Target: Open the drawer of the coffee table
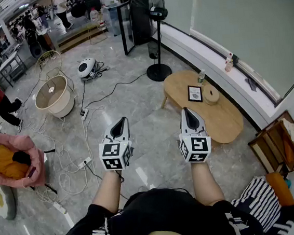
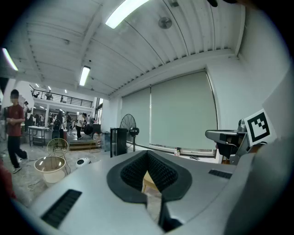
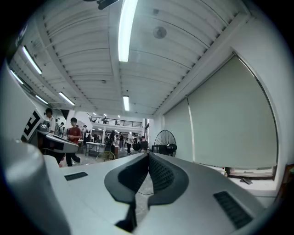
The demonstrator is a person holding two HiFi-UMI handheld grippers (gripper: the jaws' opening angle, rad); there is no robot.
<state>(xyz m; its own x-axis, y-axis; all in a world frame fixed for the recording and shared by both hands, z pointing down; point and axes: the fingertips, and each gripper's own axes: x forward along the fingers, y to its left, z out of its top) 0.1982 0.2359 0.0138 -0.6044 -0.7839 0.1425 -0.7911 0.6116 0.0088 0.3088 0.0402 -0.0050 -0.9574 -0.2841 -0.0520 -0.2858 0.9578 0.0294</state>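
Note:
A low oval wooden coffee table (image 1: 225, 119) stands ahead and to the right in the head view, bearing a small framed card (image 1: 195, 93), a bottle and a round wooden piece. No drawer shows on it from here. My left gripper (image 1: 121, 122) and right gripper (image 1: 186, 110) are held side by side at about waist height, both shut and empty, short of the table. In the left gripper view my left gripper (image 2: 147, 153) points level toward a fan and blinds, with a sliver of the wooden table (image 2: 149, 181) between its pads. My right gripper (image 3: 148, 156) likewise points into the room.
A standing fan (image 1: 153, 14) and a black cabinet (image 1: 132, 22) are beyond the table. Cables and power strips (image 1: 84, 162) trail over the marble floor at left, near a round wire-frame basket (image 1: 54, 98) and a pink chair (image 1: 10, 160). A wooden rack (image 1: 280, 144) stands at right. People move far off.

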